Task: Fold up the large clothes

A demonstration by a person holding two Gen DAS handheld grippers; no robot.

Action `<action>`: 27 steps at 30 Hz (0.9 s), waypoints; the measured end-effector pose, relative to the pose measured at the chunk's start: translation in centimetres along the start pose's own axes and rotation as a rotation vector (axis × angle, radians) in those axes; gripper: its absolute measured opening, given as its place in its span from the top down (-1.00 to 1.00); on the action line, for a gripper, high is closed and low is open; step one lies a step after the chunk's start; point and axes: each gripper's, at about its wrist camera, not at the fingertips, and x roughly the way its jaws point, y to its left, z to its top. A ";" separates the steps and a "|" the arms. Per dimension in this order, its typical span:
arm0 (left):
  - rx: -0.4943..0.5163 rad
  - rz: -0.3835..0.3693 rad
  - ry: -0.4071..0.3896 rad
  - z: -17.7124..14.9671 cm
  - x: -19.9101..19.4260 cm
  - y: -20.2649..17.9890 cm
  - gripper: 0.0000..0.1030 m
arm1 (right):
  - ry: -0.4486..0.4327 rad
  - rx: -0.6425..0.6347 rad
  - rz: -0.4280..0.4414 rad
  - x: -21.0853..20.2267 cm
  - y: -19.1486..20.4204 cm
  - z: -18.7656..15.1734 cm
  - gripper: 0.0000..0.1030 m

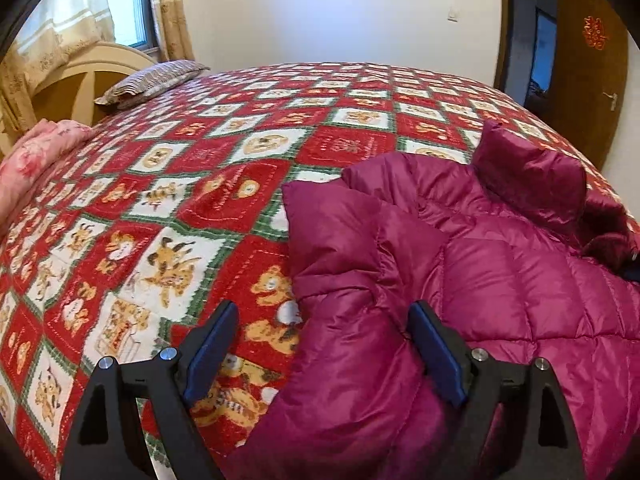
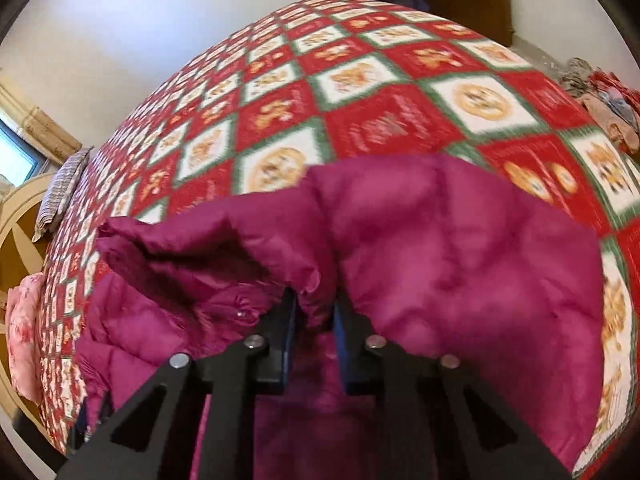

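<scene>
Left wrist, patchwork bedspread [image 1: 224,184], white wall [image 1: 340,12]

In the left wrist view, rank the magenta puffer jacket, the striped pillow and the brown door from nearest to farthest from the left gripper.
From the left gripper:
1. Magenta puffer jacket, its edge between the open fingers, right side.
2. Striped pillow, far left at the bed's head.
3. Brown door, beyond the bed, far right.

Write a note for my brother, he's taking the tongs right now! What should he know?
Left tongs: open, nothing gripped, over the jacket's edge.
Right tongs: shut on a jacket fold, lifting it.
The jacket lies rumpled on the bed, collar at the far side.
Done: one part picked up.
Left: lay that part over, fold the rest, smooth it.
</scene>
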 end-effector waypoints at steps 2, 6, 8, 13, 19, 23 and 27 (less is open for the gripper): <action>0.013 -0.049 -0.010 0.3 -0.7 -0.2 -0.69 | -0.029 -0.005 0.017 0.0 -1.0 -0.7 0.88; 0.078 -0.120 -0.062 2.5 -3.4 -1.8 -0.69 | -0.163 -0.082 0.042 -0.3 -1.5 -2.3 0.97; 0.096 -0.159 -0.074 4.5 -4.1 -3.2 -0.69 | -0.185 -0.055 0.069 -0.5 -1.9 -2.6 0.97; 0.081 -0.277 -0.029 9.7 -2.7 -8.4 -0.69 | -0.203 -0.052 0.078 -0.7 -1.9 -2.7 0.97; 0.172 -0.227 0.082 11.8 1.3 -16.9 -0.69 | -0.220 -0.042 0.099 -0.8 -2.3 -3.1 0.97; 0.128 -0.122 0.158 10.4 4.4 -15.8 0.50 | -0.224 -0.031 0.107 -0.9 -2.6 -3.3 0.97; 0.079 -0.169 0.141 7.7 3.4 -11.8 0.60 | -0.222 -0.017 0.129 -0.7 -2.9 -3.2 0.97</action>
